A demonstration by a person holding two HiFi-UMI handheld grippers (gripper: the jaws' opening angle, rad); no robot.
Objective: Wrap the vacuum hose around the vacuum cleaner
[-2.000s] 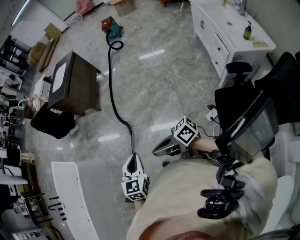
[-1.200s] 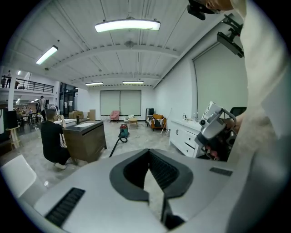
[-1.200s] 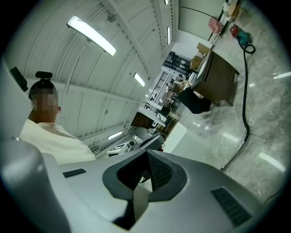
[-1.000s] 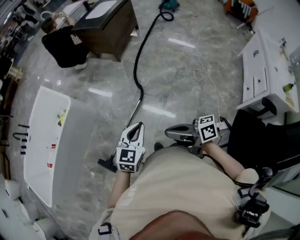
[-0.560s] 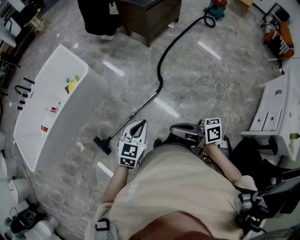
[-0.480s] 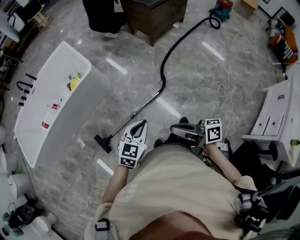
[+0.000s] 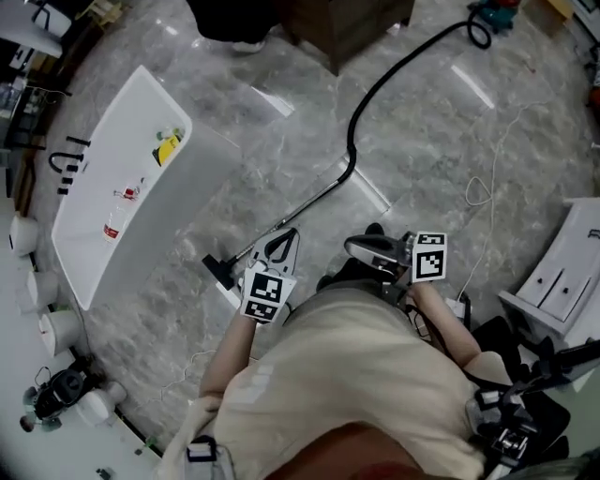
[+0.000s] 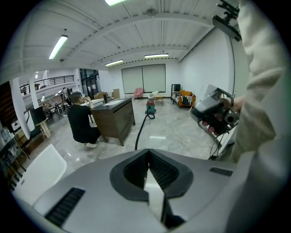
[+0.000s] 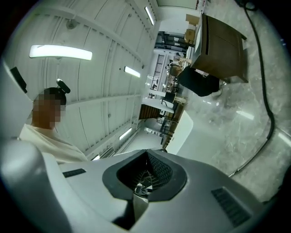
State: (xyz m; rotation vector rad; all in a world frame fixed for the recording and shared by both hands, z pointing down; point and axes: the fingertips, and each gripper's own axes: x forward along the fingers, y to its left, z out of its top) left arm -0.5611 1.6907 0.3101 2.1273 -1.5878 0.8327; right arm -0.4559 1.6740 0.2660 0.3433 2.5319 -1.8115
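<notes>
On a glossy grey marble floor (image 7: 281, 131) in an open office, seen from overhead: stands with both tools close to the waist. Holds the left gripper (image 7: 285, 241) pointing up the frame, jaws pressed together and empty. Holds the right gripper (image 7: 353, 248) level beside it, aimed toward the left one, jaws likewise together with nothing clamped; confirmed in the left gripper view (image 8: 150, 177) and the right gripper view (image 9: 143, 181).

Well apart from both, untouched on the floor: the black vacuum hose (image 7: 353, 150), stretched out in a long curve rather than wrapped. Runs from the teal vacuum cleaner (image 7: 493, 11) at the far top right down to a thin metal wand (image 7: 302, 203), ending at a dark floor head (image 7: 217, 271) just left of the left gripper as seen from above. Same hose (image 8: 138, 133) and cleaner (image 8: 150, 108) visible far off in the left gripper view.

Beside the floor head, a long white table (image 7: 103, 225) with small items on it. Near the top edge, a brown desk (image 7: 354, 23) and a person in black (image 7: 225, 17). At right, a loose white cord (image 7: 484, 193) and a white cabinet (image 7: 561, 281).
</notes>
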